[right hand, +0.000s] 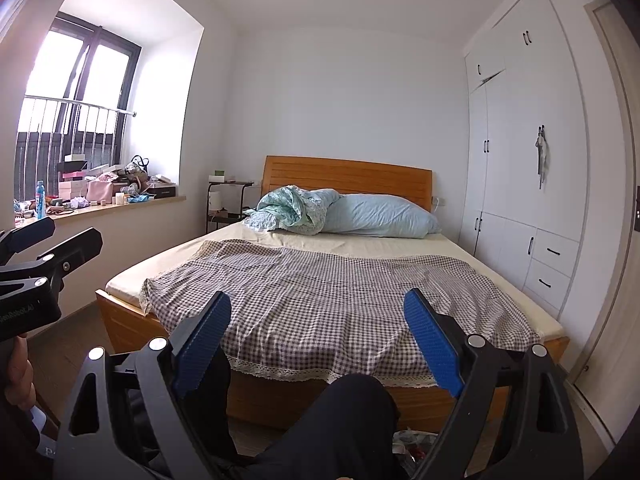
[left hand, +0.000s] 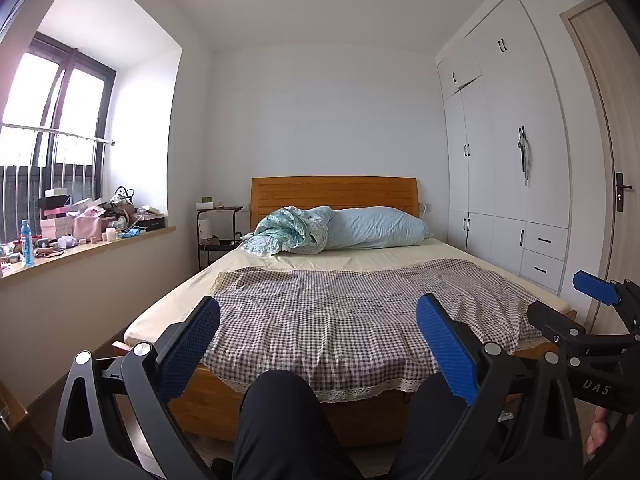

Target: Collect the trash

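Note:
My left gripper (left hand: 318, 316) is open and empty, held above the person's dark-trousered knee (left hand: 280, 400) and pointing at the foot of the bed. My right gripper (right hand: 318, 312) is also open and empty, beside it at about the same height. The right gripper shows at the right edge of the left wrist view (left hand: 560, 304), and the left gripper at the left edge of the right wrist view (right hand: 48, 240). Crumpled wrappers or trash (right hand: 412, 442) lie on the floor at the foot of the bed, partly hidden by my right gripper's frame. A small piece also shows in the left wrist view (left hand: 505, 416).
A wooden bed (left hand: 304, 408) with a checked cloth (left hand: 340, 304), blue pillow (left hand: 376, 226) and bundled quilt fills the middle. A cluttered window sill (left hand: 92, 240) with boxes and a blue bottle (left hand: 26, 242) runs along the left. White wardrobes (left hand: 504, 168) stand right. A small black side table (left hand: 218, 232) stands by the headboard.

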